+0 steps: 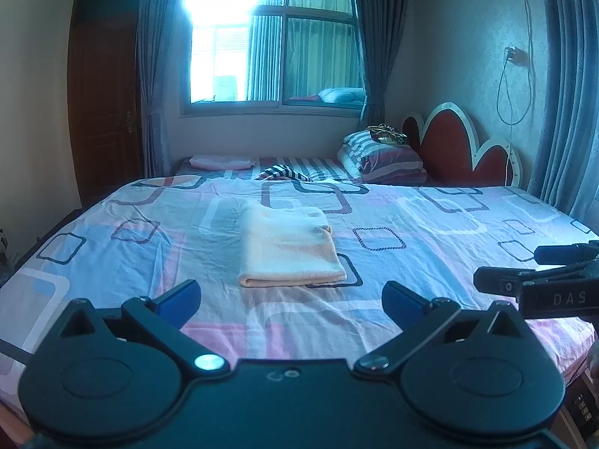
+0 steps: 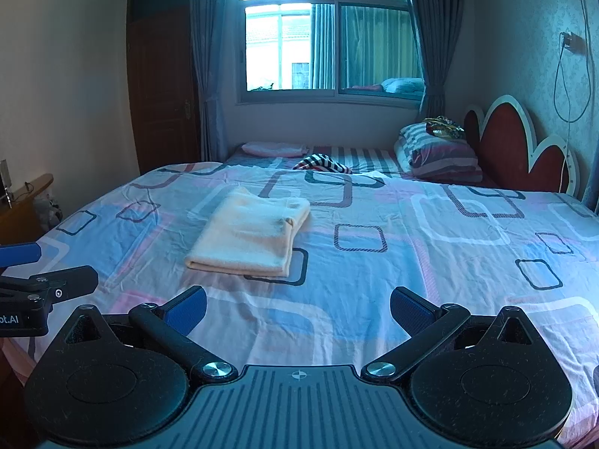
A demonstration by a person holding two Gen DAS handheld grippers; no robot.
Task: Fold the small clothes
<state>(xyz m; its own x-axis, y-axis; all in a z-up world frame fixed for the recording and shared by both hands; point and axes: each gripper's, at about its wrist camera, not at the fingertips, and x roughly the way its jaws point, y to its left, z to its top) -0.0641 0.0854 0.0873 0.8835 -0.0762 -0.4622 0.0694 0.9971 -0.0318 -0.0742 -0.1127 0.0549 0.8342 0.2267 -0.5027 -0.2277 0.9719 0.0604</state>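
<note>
a bed [image 1: 430, 224] covered by a sheet printed with rounded squares fills both views. a striped pillow [image 1: 382, 157] is seen at the far end, beside a red headboard [image 1: 460, 149], below a curtained window [image 1: 277, 48]. a folded peach garment [image 1: 288, 249] is laid flat on the sheet near the middle of the bed, its folded edge facing the cameras. it is touched by neither gripper. the left gripper [image 1: 292, 299] is held above the near part of the bed, released, with its blue pads spread wide and nothing between them; the garment lies just beyond it. the right gripper [image 2: 297, 305] is held likewise, released and empty, with the garment ahead and to its left.
</note>
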